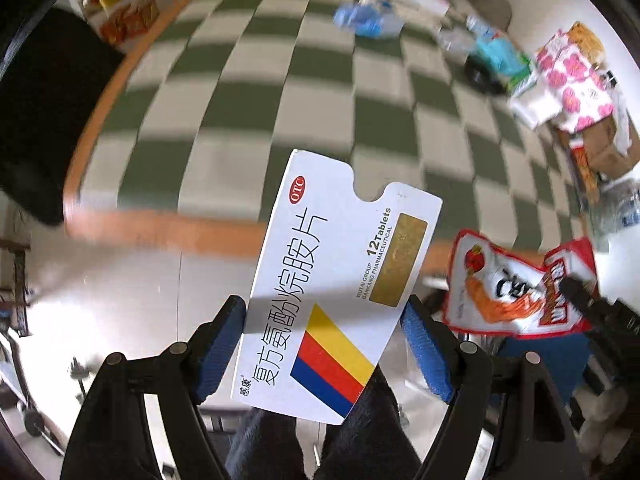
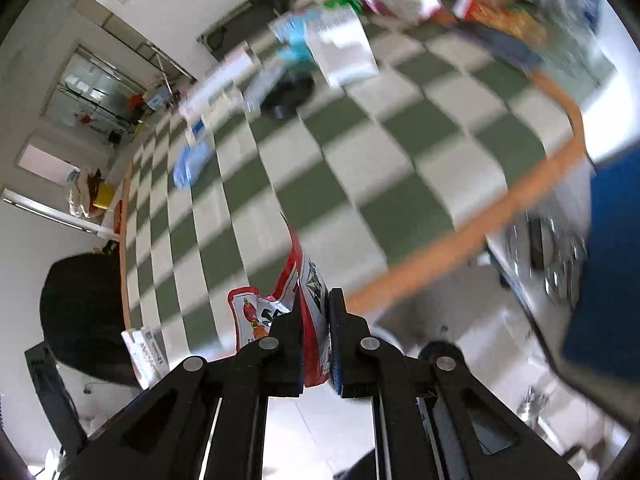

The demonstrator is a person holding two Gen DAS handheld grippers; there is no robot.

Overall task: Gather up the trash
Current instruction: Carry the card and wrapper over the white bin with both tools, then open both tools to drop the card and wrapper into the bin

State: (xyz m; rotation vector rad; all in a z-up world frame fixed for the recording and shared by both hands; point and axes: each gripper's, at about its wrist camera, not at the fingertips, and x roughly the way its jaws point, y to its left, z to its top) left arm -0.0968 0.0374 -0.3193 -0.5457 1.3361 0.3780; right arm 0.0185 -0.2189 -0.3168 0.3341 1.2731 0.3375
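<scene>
White card fills your left gripper [image 1: 324, 344]: its blue pads are clamped on the medicine box [image 1: 336, 280], above the checkered table [image 1: 240, 120]. Your right gripper [image 2: 314, 344] pinches the red snack packet [image 2: 308, 320], jaws nearly together.

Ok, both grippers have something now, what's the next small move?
Probably carry both to wherever trash is collected and release there; no bin is clearly identifiable in these blurred views. The left gripper holds the white medicine box; the right gripper is shut on the red snack wrapper. More litter stays on the checkered cloth.
</scene>
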